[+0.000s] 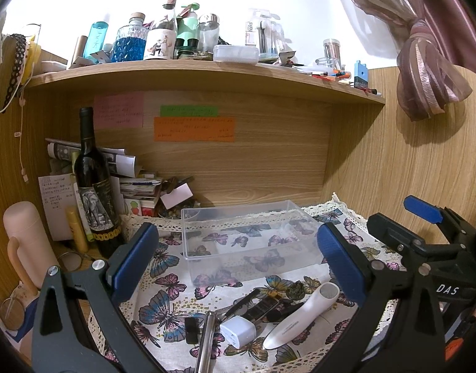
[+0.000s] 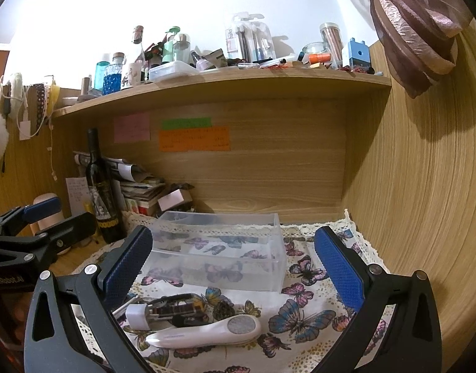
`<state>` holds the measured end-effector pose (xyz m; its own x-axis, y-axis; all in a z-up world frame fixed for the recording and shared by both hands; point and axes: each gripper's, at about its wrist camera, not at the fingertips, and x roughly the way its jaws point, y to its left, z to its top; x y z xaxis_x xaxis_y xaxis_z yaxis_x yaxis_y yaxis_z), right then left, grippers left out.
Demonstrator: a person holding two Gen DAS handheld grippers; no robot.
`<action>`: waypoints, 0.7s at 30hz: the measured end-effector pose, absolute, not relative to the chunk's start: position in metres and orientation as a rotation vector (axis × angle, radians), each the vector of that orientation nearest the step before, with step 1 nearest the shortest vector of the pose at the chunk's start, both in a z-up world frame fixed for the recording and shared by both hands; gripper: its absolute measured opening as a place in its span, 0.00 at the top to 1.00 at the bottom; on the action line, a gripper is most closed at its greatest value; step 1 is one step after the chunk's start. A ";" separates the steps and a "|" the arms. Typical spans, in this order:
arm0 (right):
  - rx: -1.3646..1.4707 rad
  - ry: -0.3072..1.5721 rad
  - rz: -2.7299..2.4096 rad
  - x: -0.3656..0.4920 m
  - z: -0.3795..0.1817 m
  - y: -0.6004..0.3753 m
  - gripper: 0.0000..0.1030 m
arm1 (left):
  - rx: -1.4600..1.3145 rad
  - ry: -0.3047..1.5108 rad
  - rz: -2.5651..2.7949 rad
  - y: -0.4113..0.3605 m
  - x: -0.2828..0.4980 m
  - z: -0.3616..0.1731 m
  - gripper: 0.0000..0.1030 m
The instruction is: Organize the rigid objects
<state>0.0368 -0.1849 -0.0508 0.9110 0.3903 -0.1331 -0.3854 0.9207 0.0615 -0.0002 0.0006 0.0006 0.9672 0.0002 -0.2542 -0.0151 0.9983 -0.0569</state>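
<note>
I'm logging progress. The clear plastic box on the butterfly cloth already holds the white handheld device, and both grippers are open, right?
Not quite: the clear plastic box is empty. The white handheld device lies on the butterfly cloth in front of it, as the right wrist view shows. Both the left gripper and right gripper are open.

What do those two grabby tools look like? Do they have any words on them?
Both match. The left tool and right tool each have two dark grey plastic arms with triangle cut-outs and silver screws, tipped by blue bumpy rubber pads. The left tool's black body reads "GenRobot.AI" in white. The right tool's body shows white letters "DAS". No cables or sleeves show.
</note>
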 end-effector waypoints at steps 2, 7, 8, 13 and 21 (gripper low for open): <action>0.033 0.146 0.402 0.037 -0.051 -0.184 0.00 | -0.060 0.257 0.007 0.000 0.000 0.001 0.00; 0.030 0.138 0.405 0.035 -0.050 -0.184 0.00 | -0.058 0.257 0.006 -0.002 -0.001 0.003 0.00; 0.030 0.136 0.405 0.035 -0.050 -0.184 0.00 | -0.058 0.256 0.007 -0.001 0.000 0.002 0.00; 0.030 0.136 0.409 0.034 -0.050 -0.184 0.00 | -0.060 0.257 0.006 -0.002 0.000 0.003 0.00; 0.028 0.131 0.413 0.034 -0.050 -0.182 0.00 | -0.058 0.255 0.007 -0.002 0.000 0.003 0.00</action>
<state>0.0338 -0.1824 -0.0496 0.9077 0.4018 -0.1208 -0.3981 0.9157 0.0539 0.0003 -0.0024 0.0035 0.9677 -0.0003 -0.2520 -0.0143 0.9983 -0.0563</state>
